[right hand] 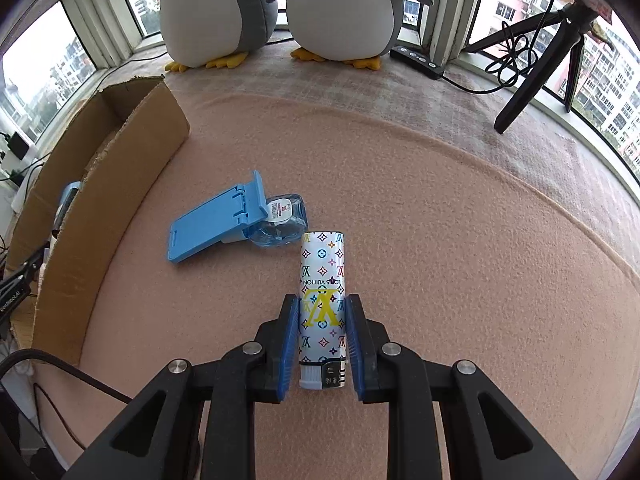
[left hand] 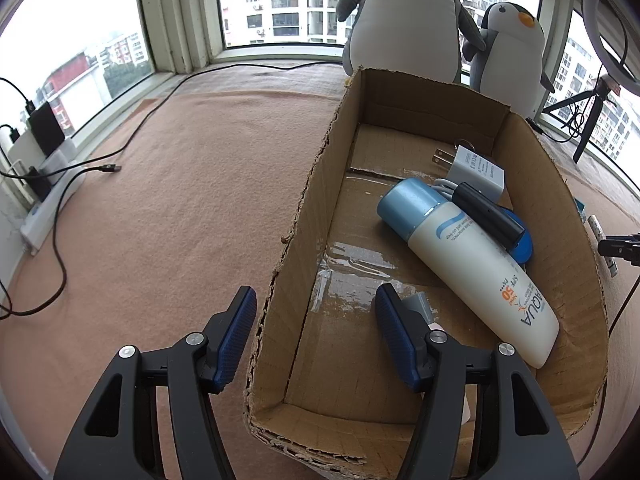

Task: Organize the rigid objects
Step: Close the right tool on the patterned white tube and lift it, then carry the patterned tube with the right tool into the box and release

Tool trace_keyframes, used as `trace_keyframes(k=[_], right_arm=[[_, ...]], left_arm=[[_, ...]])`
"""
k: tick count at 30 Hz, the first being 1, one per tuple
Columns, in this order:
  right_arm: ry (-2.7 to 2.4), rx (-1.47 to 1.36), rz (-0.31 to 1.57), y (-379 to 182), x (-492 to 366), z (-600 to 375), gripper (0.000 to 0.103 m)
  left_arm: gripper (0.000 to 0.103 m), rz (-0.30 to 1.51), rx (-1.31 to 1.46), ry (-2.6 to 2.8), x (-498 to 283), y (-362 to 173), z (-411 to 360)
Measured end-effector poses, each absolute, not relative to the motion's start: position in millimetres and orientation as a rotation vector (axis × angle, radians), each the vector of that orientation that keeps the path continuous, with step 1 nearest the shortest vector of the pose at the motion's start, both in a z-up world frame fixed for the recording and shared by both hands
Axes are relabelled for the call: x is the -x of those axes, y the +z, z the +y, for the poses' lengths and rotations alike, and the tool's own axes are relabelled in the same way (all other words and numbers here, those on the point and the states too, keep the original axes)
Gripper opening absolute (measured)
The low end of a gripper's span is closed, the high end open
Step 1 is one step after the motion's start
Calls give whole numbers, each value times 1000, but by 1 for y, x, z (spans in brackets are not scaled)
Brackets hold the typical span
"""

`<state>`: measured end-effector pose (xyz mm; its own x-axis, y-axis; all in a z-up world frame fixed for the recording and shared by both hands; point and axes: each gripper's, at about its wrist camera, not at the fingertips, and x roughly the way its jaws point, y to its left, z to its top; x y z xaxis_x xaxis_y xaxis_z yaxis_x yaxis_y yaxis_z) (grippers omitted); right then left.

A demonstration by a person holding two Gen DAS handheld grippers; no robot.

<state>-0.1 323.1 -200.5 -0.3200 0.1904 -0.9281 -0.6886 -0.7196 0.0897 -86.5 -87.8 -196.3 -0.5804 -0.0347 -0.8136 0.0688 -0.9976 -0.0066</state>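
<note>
My left gripper [left hand: 316, 292] is open and straddles the left wall of a cardboard box [left hand: 304, 216], one finger outside and one inside. In the box lie a white sunscreen bottle with a blue cap [left hand: 472, 260], a white charger plug [left hand: 476, 168], a black cylinder [left hand: 488, 216] and a blue item [left hand: 522, 246] under it. My right gripper [right hand: 322, 300] is shut on a patterned white lighter [right hand: 322, 272] that points away over the pink mat. Ahead and to its left lie a blue phone stand [right hand: 212, 228] and a small clear blue bottle [right hand: 284, 220], touching each other.
The box [right hand: 100, 184] stands left of the right gripper. Two penguin plush toys [right hand: 332, 4] sit at the window side. A black tripod [right hand: 532, 76], a black power strip [right hand: 416, 60], a white power strip [left hand: 48, 204] and loose cables [left hand: 108, 160] edge the mat.
</note>
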Motion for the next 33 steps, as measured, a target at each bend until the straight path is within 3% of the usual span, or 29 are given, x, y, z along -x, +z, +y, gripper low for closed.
trace_keyframes(k=[13,33], right_arm=[[2289,1220,620,-131,60,283,21],[2477,1287,527,-126,181,220,21]], left_arm=[[63,59,-1409,-2742,87,-196,-88],[63,73,-1405,-2746,87,-195,-85]])
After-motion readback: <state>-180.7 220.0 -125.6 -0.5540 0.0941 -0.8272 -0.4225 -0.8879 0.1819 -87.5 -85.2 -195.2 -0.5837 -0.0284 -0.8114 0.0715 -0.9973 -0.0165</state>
